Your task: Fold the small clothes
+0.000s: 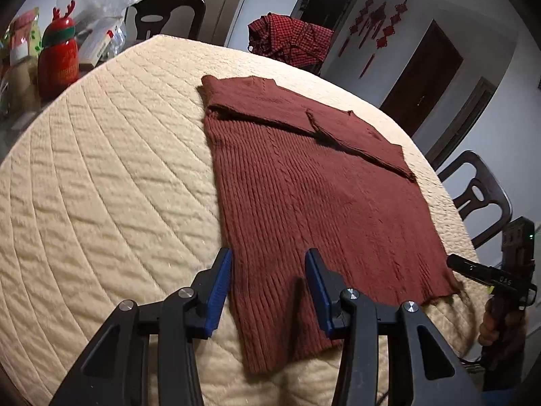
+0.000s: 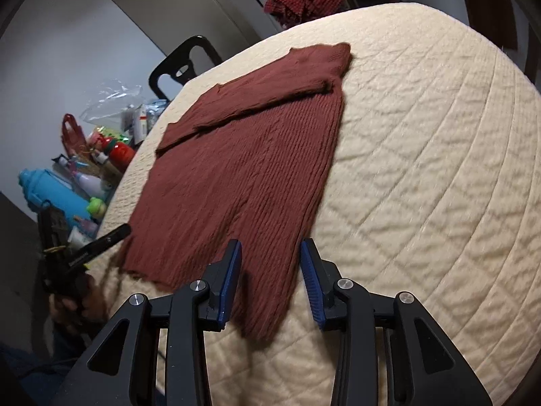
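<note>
- A rust-brown knitted sweater (image 1: 304, 176) lies flat on the desk, which is covered by a cream quilted cloth (image 1: 111, 176). Its sleeves are folded across the chest at the far end.
- The sweater's long axis runs from the near hem, at the desk's near edge, away toward the collar.
- The left gripper (image 1: 268, 264) hangs over the hem's near left corner. Its blue jaws stand part open with the knit below the gap, and they hold nothing.
- The right gripper (image 2: 270, 253) hangs over the hem's near right corner. Its jaws are likewise part open and empty, with cloth showing under them.
- Each hand is nearer its own corner, so the hem lies straight ahead and just below both sets of jaws.
- Judging from this, the next move is likely a pinch on both hem corners and a carry toward the collar, folding across the long axis.
- A red checked garment (image 1: 290, 39) sits at the far edge, well apart.
</note>
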The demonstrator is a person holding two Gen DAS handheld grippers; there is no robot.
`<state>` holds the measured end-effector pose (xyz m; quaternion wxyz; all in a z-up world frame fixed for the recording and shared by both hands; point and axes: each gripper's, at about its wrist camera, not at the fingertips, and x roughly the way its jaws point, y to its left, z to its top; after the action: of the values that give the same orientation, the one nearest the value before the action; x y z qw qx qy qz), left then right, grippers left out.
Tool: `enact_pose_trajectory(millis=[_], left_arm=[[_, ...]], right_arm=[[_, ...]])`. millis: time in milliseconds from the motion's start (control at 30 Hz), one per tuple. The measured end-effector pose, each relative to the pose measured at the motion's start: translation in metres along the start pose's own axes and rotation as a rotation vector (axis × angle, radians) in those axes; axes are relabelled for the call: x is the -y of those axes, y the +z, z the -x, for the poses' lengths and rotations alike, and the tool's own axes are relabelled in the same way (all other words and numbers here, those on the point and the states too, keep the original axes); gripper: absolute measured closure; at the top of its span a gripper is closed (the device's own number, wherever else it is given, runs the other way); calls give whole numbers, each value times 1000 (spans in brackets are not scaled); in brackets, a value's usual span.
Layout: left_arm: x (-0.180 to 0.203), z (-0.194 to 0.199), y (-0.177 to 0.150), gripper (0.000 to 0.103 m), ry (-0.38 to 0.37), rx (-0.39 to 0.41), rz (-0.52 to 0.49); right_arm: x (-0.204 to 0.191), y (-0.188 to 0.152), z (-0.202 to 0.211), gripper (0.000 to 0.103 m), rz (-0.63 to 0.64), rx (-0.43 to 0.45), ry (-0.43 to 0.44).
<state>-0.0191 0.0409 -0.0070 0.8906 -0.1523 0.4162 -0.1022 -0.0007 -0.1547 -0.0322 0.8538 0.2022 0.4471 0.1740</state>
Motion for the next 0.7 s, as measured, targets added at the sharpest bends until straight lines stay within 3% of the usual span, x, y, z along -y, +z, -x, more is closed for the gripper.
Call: enact_pose_trajectory(millis=[167, 267, 500, 700], left_arm=[[-1, 4, -5, 56, -12, -7, 21], [-1, 2, -3, 47, -40, -3, 32], [4, -11, 10, 47, -43, 15, 27], [-2, -1, -1, 47, -101, 3, 72]], right_arm=[[-3, -8, 1, 66, -6, -25, 42], [-2, -7, 0, 66, -14, -24, 53], [3, 2, -9, 66, -57, 1, 107], [2, -8, -5, 66, -61, -16, 158]])
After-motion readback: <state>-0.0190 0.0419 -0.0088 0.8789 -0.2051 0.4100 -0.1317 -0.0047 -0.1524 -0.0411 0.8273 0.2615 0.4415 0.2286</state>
